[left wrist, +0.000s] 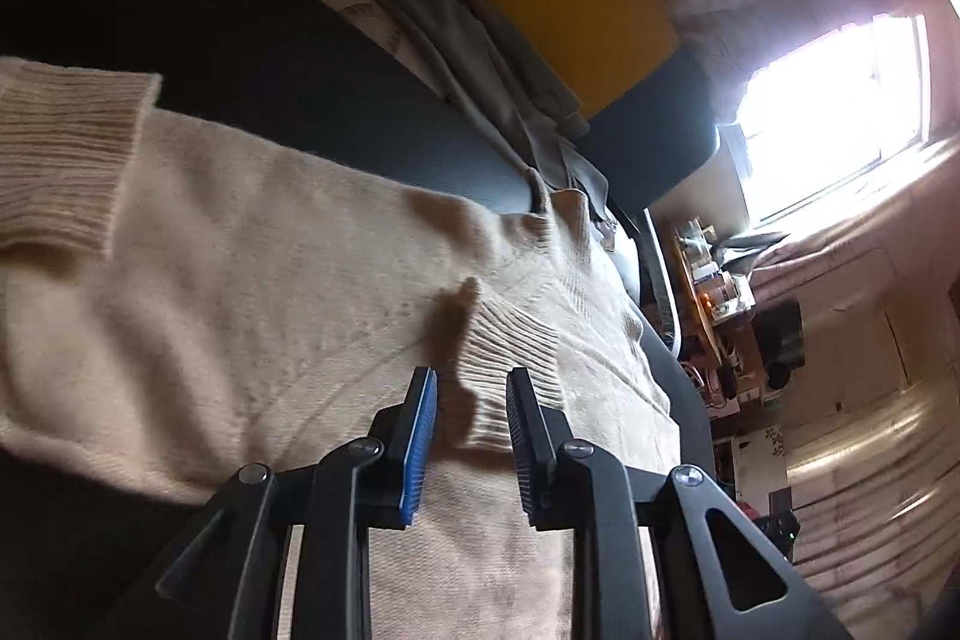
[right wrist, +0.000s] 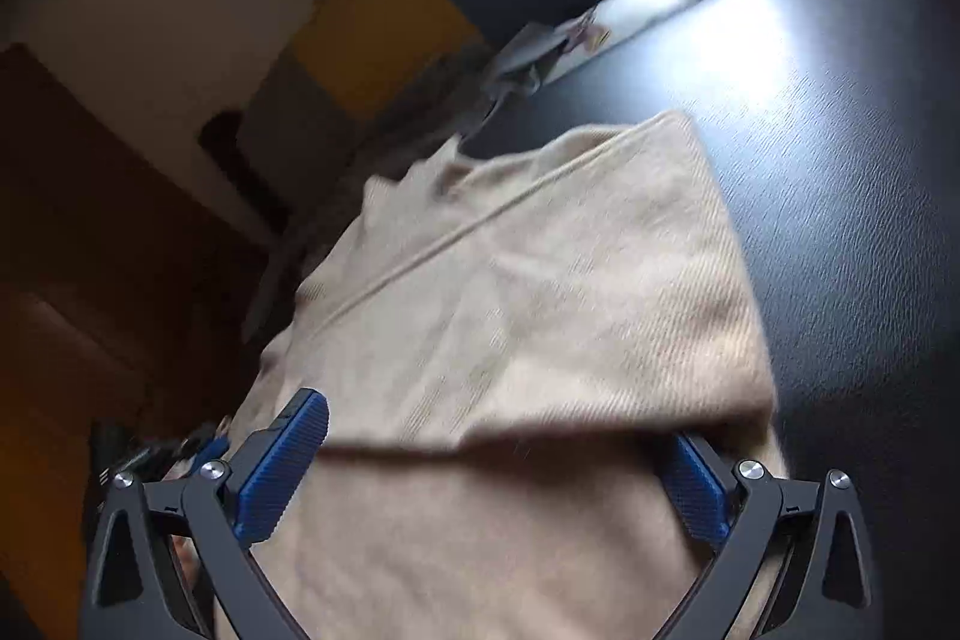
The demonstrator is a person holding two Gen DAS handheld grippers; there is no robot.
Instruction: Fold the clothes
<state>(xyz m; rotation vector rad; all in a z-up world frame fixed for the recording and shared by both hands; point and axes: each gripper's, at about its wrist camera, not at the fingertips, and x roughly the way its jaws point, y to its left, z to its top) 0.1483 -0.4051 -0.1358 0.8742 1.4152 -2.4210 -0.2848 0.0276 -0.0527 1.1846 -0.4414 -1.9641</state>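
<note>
A cream knitted sweater (left wrist: 240, 280) lies spread on a dark table (left wrist: 252, 40). One ribbed cuff (left wrist: 510, 352) rests on the sweater's body, and its end reaches between the blue pads of my left gripper (left wrist: 471, 376). The jaws stand a little apart and do not pinch the cuff. A second ribbed edge (left wrist: 60, 148) lies at the far left. In the right wrist view the sweater (right wrist: 540, 280) has a folded layer running across my right gripper (right wrist: 498, 424). This gripper stands wide open, and the fold covers its right fingertip.
The dark table (right wrist: 840, 160) shows bare to the right of the sweater. Beyond its far edge are grey cloths (left wrist: 480, 58) and a yellow and grey panel (left wrist: 588, 16). A bright window (left wrist: 840, 118) and a cluttered shelf (left wrist: 714, 280) lie further off.
</note>
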